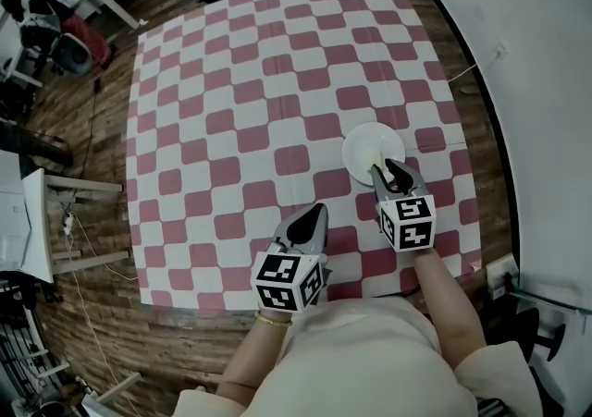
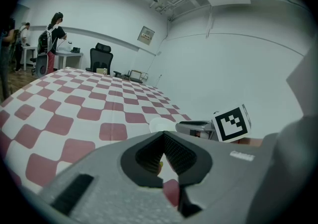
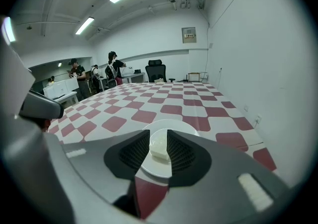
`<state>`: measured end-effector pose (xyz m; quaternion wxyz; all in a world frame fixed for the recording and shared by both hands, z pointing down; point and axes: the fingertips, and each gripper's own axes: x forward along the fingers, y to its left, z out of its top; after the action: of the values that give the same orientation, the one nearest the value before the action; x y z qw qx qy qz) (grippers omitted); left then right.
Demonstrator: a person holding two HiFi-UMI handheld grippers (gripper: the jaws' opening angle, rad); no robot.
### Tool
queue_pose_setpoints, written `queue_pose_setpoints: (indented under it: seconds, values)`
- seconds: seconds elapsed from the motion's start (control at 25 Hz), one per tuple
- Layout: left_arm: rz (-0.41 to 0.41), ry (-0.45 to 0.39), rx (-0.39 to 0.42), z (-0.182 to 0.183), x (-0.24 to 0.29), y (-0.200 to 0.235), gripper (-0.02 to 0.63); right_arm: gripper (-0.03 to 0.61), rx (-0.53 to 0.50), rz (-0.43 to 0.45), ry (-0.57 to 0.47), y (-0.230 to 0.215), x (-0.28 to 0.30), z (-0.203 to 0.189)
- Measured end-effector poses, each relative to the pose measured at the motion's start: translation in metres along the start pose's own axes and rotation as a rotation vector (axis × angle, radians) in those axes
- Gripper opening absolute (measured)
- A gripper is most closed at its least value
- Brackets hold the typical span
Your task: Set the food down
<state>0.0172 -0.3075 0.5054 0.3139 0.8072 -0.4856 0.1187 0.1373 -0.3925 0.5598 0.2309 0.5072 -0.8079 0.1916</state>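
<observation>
A small white block of food [image 3: 159, 147] sits between the pads of my right gripper [image 3: 160, 151], which is shut on it just above a round white plate [image 3: 164, 124]. In the head view that plate [image 1: 365, 142] lies on the right part of the red-and-white checked cloth [image 1: 231, 110], and the right gripper [image 1: 387, 166] hangs over its near edge. My left gripper [image 1: 314, 214] hovers over the cloth to the plate's lower left with its jaws together. In the left gripper view the left gripper [image 2: 163, 156] shows shut, with the plate [image 2: 158, 124] and the right gripper's marker cube [image 2: 231, 123] beyond.
The cloth covers a large table whose near edge [image 1: 231, 300] runs close to the person. A white wall [image 1: 518, 27] curves along the right. Desks, office chairs [image 1: 65, 45] and people [image 3: 115, 66] stand at the far left.
</observation>
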Motion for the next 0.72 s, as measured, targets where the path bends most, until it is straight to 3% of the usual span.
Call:
queue_pose_setpoints:
  seconds: [0.72]
  values:
    - [-0.013,-0.016,0.018,-0.003,-0.015,-0.016,0.003,0.074,0.031,-0.002,-0.087,0.018,-0.051,0.013]
